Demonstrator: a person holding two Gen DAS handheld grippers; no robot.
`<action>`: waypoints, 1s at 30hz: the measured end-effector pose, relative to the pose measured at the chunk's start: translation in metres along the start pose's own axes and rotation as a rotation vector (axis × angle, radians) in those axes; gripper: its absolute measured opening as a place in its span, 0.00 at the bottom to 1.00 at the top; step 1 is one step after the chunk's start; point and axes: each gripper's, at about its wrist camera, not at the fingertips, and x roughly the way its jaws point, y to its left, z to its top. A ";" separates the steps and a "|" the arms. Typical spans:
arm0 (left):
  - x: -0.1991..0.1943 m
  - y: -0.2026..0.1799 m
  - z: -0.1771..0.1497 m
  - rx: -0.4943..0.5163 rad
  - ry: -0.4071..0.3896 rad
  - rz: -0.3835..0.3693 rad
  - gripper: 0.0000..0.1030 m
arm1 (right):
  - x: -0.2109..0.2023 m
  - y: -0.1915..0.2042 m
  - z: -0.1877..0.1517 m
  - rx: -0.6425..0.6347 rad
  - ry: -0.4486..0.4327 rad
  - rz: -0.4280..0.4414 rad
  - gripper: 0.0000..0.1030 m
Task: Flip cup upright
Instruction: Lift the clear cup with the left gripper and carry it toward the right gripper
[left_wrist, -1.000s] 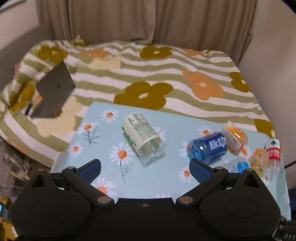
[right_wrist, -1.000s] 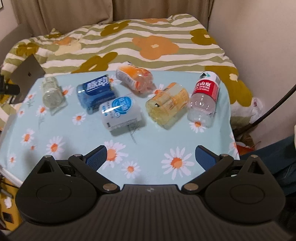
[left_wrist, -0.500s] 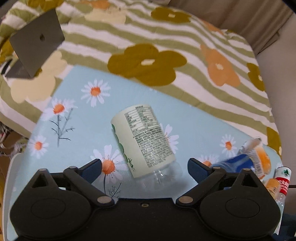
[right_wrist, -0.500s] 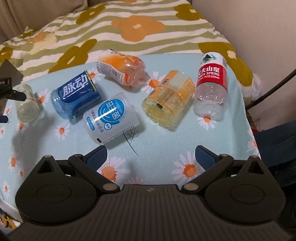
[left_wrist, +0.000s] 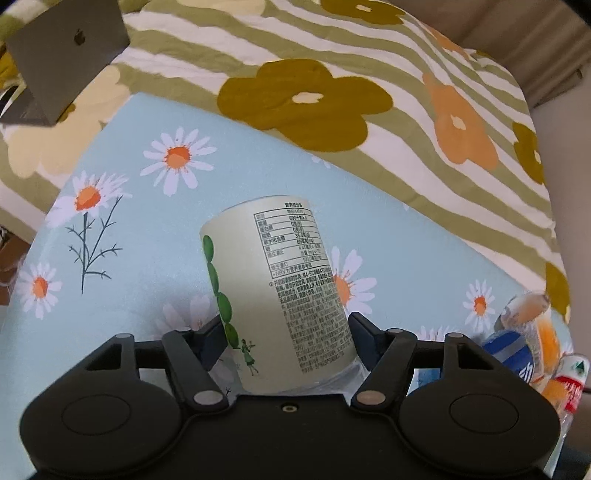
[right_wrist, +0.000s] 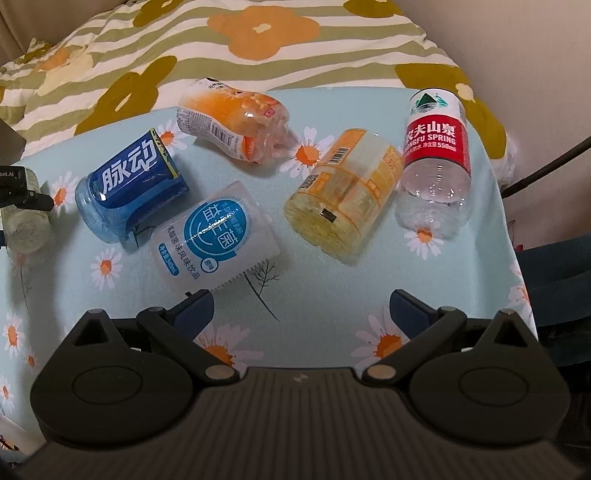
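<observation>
A cut-bottle cup with a pale green label (left_wrist: 280, 295) lies on its side on the light blue daisy cloth (left_wrist: 147, 229). My left gripper (left_wrist: 286, 332) has closed on it, one finger on each side of its lower body. In the right wrist view the same cup (right_wrist: 24, 221) shows at the far left with the left gripper on it. My right gripper (right_wrist: 301, 308) is open and empty above the cloth, just in front of a white and blue cup (right_wrist: 218, 240) that lies on its side.
Lying on the cloth: a blue cup (right_wrist: 129, 188), an orange-label cup (right_wrist: 232, 122), a yellow cup (right_wrist: 343, 203) and a red-label water bottle cup (right_wrist: 436, 158). A floral striped bedspread (left_wrist: 332, 85) lies beyond. A laptop (left_wrist: 70, 48) stands at the far left.
My left gripper moved forward and down over the green-label cup and its fingers closed on it. My right gripper moved closer to the cups and stayed open.
</observation>
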 end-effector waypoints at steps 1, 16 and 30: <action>0.000 -0.001 -0.001 0.002 -0.002 -0.002 0.71 | 0.000 0.001 0.000 -0.002 0.001 0.002 1.00; -0.051 -0.021 -0.033 0.090 -0.107 -0.022 0.71 | -0.029 -0.014 -0.015 -0.009 -0.085 0.067 1.00; -0.079 -0.073 -0.151 0.367 -0.134 -0.027 0.71 | -0.062 -0.062 -0.069 -0.046 -0.177 0.123 1.00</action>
